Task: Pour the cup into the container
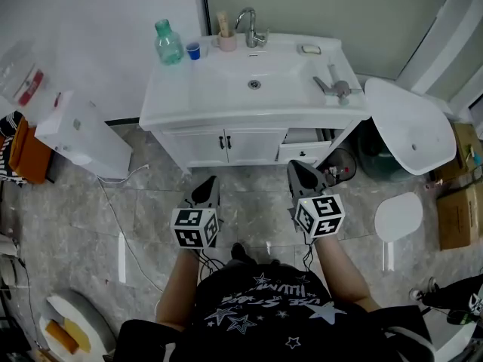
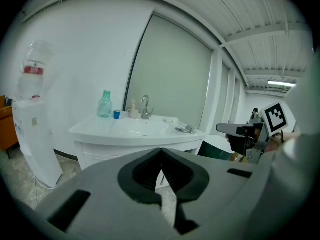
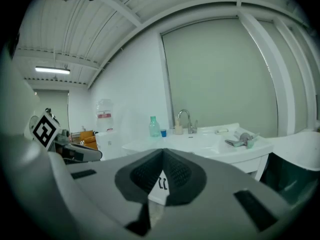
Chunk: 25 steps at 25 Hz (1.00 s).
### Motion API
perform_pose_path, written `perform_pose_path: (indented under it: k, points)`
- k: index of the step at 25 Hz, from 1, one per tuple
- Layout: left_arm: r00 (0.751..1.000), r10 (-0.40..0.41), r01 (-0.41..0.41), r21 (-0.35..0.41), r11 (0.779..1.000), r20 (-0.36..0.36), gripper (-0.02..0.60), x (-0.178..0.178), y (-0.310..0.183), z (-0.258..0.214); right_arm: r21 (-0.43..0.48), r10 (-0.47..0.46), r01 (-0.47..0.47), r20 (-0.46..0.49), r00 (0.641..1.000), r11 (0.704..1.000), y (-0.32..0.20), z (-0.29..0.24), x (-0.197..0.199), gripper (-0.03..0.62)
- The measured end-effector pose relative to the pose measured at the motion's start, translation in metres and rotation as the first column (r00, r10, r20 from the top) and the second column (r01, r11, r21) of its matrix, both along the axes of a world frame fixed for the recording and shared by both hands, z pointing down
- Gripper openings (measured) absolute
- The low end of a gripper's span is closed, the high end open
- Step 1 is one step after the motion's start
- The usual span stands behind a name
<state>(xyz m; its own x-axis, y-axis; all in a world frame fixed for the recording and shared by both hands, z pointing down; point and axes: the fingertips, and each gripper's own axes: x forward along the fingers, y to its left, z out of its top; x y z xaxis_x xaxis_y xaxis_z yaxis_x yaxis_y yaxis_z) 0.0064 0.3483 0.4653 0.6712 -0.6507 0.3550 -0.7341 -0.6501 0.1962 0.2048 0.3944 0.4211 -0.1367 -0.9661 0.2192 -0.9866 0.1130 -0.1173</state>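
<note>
Head view: left gripper (image 1: 205, 188) and right gripper (image 1: 302, 173), lower centre.
2 claws pinched together, empty; blue cup (image 1: 194, 50) on sink (image 1: 219, 89), upper left.

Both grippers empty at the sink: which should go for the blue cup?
Left, probably. The blue cup sits at the counter's back left, roughly ahead of the left gripper; the right gripper stands farther to the side. Both have shut jaws.

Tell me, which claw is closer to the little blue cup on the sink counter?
Left. The left claw is held almost straight in front of the blue cup, short of the cabinet; the right claw is farther off to the right.
</note>
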Motion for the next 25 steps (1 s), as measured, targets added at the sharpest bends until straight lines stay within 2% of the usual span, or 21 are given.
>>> perform_pose_path:
  k: [8, 14, 19, 25]
  points:
    - [0.999, 0.038, -0.038, 0.017, 0.999, -0.022, 0.011, -0.025, -0.036, 0.001, 0.008, 0.04, -0.04, -0.004, 0.999, 0.999, -0.026, -0.001, -0.019, 0.006]
    - [0.999, 0.019, -0.019, 0.012, 1.0, -0.025, 0.011, -0.028, -0.065, 0.008, -0.003, 0.02, -0.021, -0.023, 1.0, 1.0, -0.061, 0.005, -0.021, 0.006]
    - [0.999, -0.033, 0.033, -0.004, 0.999, 0.005, 0.011, -0.03, -0.101, 0.02, -0.008, -0.014, 0.014, 0.017, 1.0, 1.0, -0.116, 0.021, -0.013, 0.006]
    - [0.987, -0.158, 0.158, 0.015, 0.987, 0.009, 0.011, -0.031, -0.17, 0.012, -0.017, -0.114, 0.115, 0.043, 0.993, 0.993, -0.207, 0.03, -0.003, 0.006]
